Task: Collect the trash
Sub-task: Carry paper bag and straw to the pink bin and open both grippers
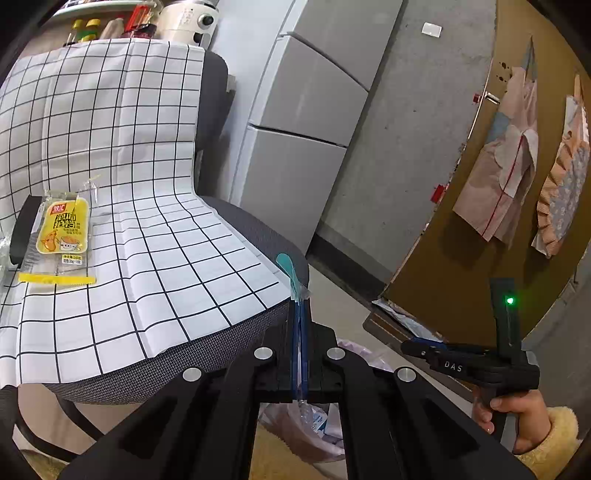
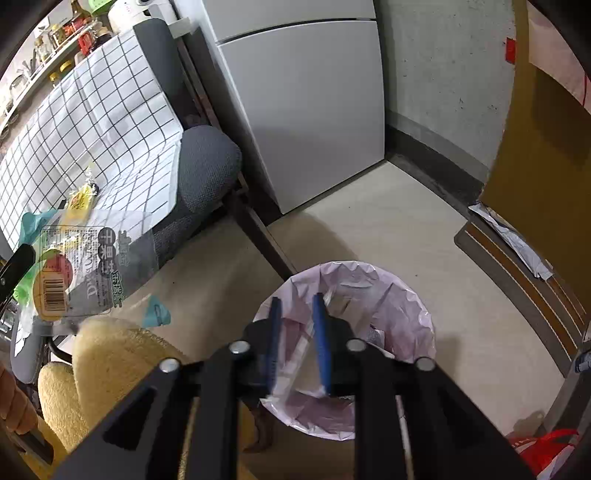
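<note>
My left gripper (image 1: 300, 310) is shut on a thin clear wrapper with a teal corner (image 1: 286, 263), seen edge-on beside the chair seat. The right wrist view shows that wrapper (image 2: 79, 273) flat, with a printed label and barcode. A yellow snack packet (image 1: 61, 229) lies on the checked cloth (image 1: 147, 147) draped over the chair. My right gripper (image 2: 297, 332) stands open above the bin with the pink liner (image 2: 369, 271), nothing between its blue pads (image 2: 322, 343). In the left wrist view the right gripper (image 1: 415, 345) sits low at the right, held by a hand in a yellow sleeve.
A white fridge (image 2: 306, 103) stands against the concrete wall behind the grey chair (image 2: 207, 162). A brown board (image 1: 461, 229) leans at the right, with a crumpled wrapper (image 2: 513, 240) at its foot. A red bag (image 2: 543, 450) lies on the floor near the bin. Shelves with bottles (image 1: 86, 31) are behind the chair.
</note>
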